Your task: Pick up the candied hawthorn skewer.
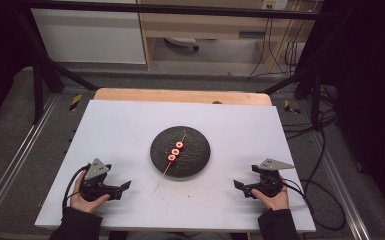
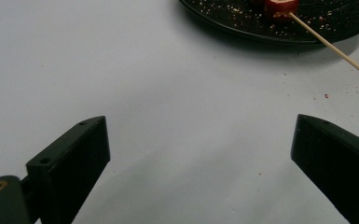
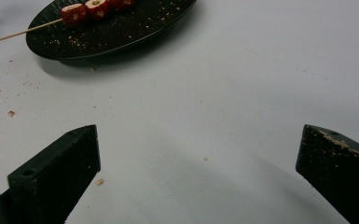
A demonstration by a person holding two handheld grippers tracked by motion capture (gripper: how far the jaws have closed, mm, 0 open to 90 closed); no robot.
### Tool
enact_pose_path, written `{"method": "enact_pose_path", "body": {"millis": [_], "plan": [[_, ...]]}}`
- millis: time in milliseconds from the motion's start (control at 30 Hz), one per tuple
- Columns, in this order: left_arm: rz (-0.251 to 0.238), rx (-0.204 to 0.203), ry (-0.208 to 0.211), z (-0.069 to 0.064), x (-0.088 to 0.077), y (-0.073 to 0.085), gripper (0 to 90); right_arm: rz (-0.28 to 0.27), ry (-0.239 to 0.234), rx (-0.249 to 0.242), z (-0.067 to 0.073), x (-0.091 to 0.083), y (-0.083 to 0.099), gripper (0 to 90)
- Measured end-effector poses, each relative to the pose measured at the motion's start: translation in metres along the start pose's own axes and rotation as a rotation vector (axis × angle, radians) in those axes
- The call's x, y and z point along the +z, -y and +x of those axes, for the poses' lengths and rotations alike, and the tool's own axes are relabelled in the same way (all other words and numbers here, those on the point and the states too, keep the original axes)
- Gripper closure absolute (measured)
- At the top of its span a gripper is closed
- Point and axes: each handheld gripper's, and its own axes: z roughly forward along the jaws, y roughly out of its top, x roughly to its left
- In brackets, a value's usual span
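My left tool (image 1: 125,187) and right tool (image 1: 237,186), jaws apart and empty, flank the round black plate (image 1: 196,159) mid-counter (image 1: 120,125) bearing the thin wooden skewer (image 1: 163,177) of three red slices, crumbs scattered, far slices cropped in the left gripper view.

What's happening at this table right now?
A person sits at a white table with a gripper in each hand. The left gripper and right gripper both rest near the front edge, jaws open and empty. Between them, farther back, a black plate holds a wooden skewer with three red pieces on it; the stick's bare end pokes out over the rim. Crumbs lie around the plate.
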Motion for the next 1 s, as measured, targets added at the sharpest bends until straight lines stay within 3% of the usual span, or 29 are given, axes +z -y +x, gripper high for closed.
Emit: {"method": "enact_pose_path", "body": {"millis": [667, 1000], "plan": [[0.000, -0.003, 0.007, -0.008, 0.002, -0.005, 4.1, 0.006, 0.002, -0.001, 0.001, 0.000, 0.000, 0.8], [0.005, -0.002, 0.011, -0.023, 0.005, -0.017, 4.4, 0.006, 0.005, 0.000, 0.000, 0.000, 0.000, 0.8]]}}
